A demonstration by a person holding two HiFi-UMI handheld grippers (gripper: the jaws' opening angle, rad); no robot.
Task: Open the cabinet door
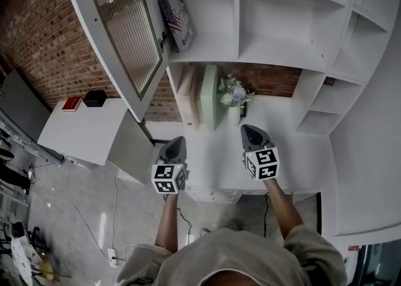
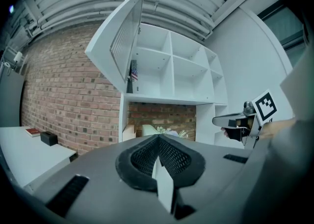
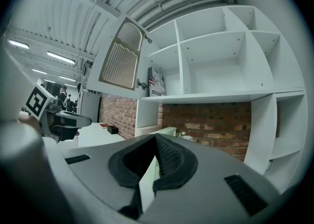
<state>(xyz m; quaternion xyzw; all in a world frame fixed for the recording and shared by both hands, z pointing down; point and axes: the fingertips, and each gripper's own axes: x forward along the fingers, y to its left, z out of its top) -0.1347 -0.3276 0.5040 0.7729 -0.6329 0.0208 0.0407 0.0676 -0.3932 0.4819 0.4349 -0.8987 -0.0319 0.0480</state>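
Since the cabinet door (image 1: 119,34) hangs on hinges at the left side of the upper cabinet (image 1: 269,21), it is judged to swing easily and to need guiding, not force. Its white frame looks stiff and fairly light. The ribbed glass panel (image 1: 125,24) set in it is judged fragile and slippery, so it is best left untouched. A hold is best taken on the frame at the free edge, far from the hinges, where the least effort turns it. Whether a knob is fitted there cannot be made out.

The door is seen swung wide open, well out from the cabinet front. Its free edge is turned out into the room, on the person's left, and the shelves behind it are laid bare. Its long axis is judged to run upright, along the hinge line, and it hangs plumb with no sag.

A flag-printed box (image 1: 175,18) is seen leaning in the left compartment just beside the hinge side; the other compartments are bare. Below, on the white counter (image 1: 207,153), a small bunch of flowers (image 1: 235,96) is set against the brick wall (image 1: 37,40).

Over the counter's near edge, the left gripper (image 2: 158,138) and the right gripper (image 3: 155,137) are held level, side by side, well apart from the door. The jaws of each are pressed together with nothing between them. The opening is judged done.
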